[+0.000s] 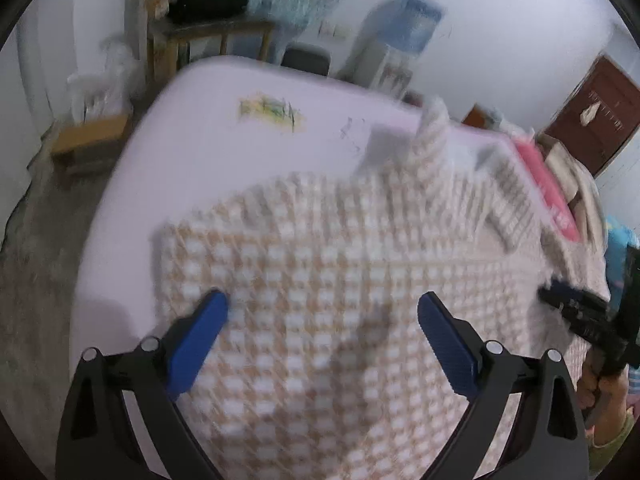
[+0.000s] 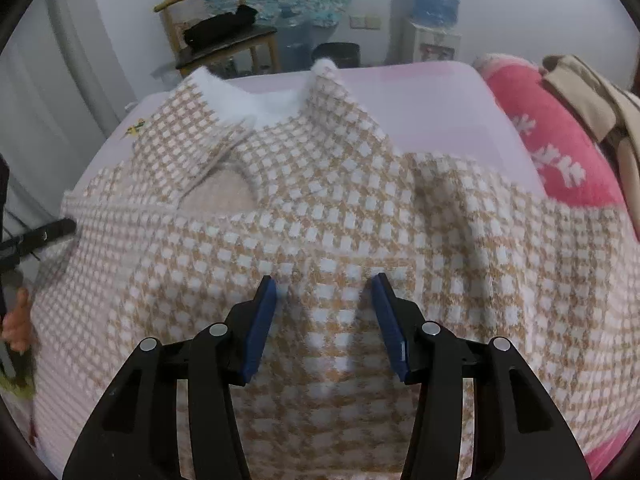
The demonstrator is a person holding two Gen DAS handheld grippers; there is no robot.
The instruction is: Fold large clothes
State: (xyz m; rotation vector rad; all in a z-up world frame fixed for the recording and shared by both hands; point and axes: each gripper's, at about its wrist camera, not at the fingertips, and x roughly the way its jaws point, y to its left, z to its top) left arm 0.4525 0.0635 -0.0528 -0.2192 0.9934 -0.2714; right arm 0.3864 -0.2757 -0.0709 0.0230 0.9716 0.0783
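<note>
sweater [image 2: 320,208] flat right under both grippers, collar pointing away; left gripper [image 1: 322,312] and right gripper [image 2: 324,292] released, grasping nothing.

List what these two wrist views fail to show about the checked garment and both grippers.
- Tan-and-white checked knit garment: its near hem is hidden behind the right gripper in the right wrist view.
- Left wrist view: motion blur smears the weave, the collar and the marks on the pale lilac table.
- Left gripper: whether its blue pads touch the cloth is unclear.
</note>
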